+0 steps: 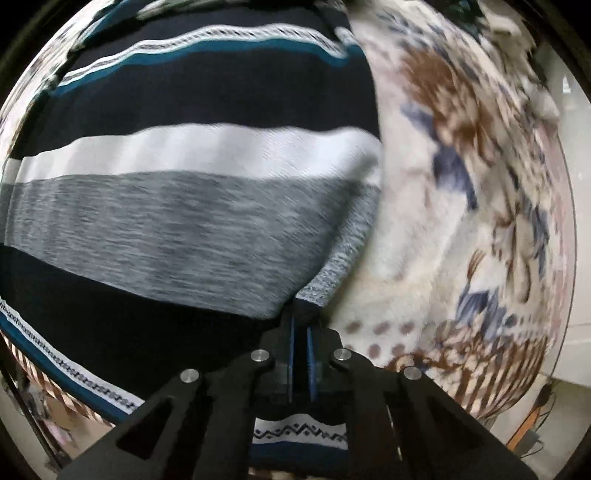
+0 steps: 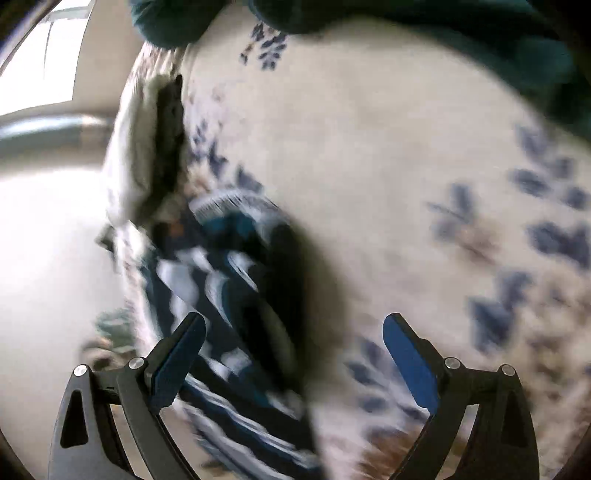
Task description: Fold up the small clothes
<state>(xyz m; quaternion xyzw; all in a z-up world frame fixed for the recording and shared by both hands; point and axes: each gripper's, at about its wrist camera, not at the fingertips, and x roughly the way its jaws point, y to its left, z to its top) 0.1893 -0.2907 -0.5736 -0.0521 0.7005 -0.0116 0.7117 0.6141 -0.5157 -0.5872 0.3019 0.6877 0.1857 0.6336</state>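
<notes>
A striped knit garment (image 1: 184, 206) with navy, white, grey and teal bands fills the left of the left wrist view, spread over a floral blanket (image 1: 461, 221). My left gripper (image 1: 301, 317) is shut on the garment's edge, where a grey fold runs down into the blue pads. In the right wrist view the same striped garment (image 2: 229, 288) is blurred and bunched at the lower left. My right gripper (image 2: 293, 332) is open and empty, hovering above the garment and the blanket (image 2: 388, 166).
The cream blanket with blue and brown flowers covers the surface. A dark teal cloth (image 2: 443, 26) lies along the top of the right wrist view. Bright floor (image 2: 44, 240) shows beyond the blanket's left edge. Both views are motion-blurred.
</notes>
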